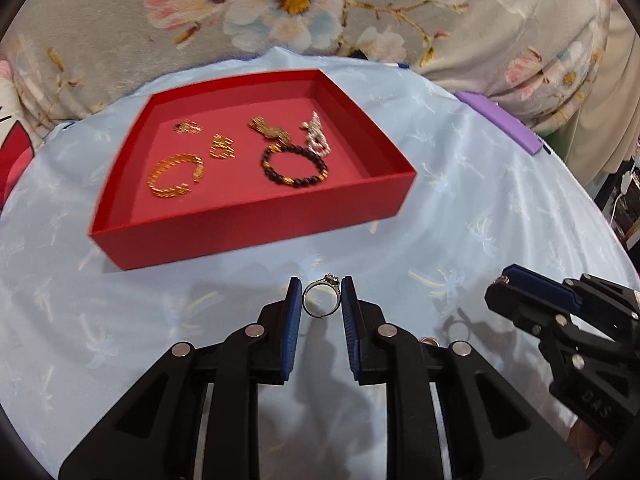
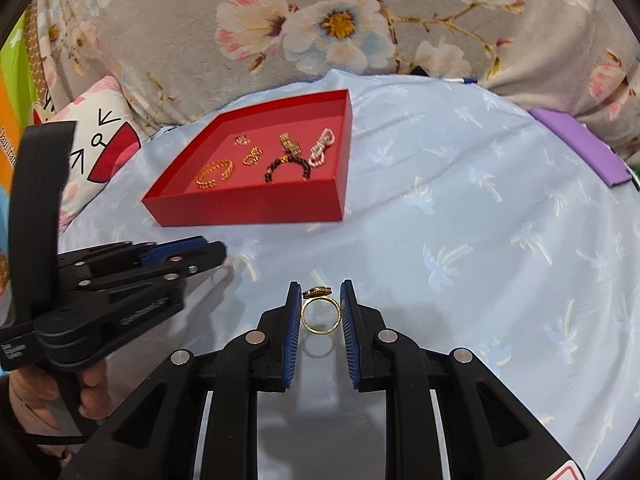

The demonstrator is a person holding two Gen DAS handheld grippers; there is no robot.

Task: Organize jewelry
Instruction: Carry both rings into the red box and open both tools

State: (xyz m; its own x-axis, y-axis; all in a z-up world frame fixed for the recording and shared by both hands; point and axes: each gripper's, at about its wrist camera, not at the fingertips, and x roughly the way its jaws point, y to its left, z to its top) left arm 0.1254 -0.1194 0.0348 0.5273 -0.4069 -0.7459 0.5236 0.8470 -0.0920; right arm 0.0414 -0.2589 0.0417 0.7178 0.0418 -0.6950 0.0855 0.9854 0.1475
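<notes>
Silver ring (image 1: pixel 322 295) between fingers (image 1: pixel 295 312), pinched

- On the right gripper (image 1: pixel 505 280), lower right of the left wrist view, embossed characters that look like "DAS".
- On the orange packaging (image 2: pixel 10 148) at the left edge of the right wrist view, partly cut-off lettering beginning "Dani".
- Small print on the left gripper (image 2: pixel 218 249) is too blurred to read.

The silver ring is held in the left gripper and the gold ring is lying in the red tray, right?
Not quite. The silver ring is in the left gripper, but the gold ring is clamped in the right gripper, not in the red tray; the right wrist view shows it.
</notes>
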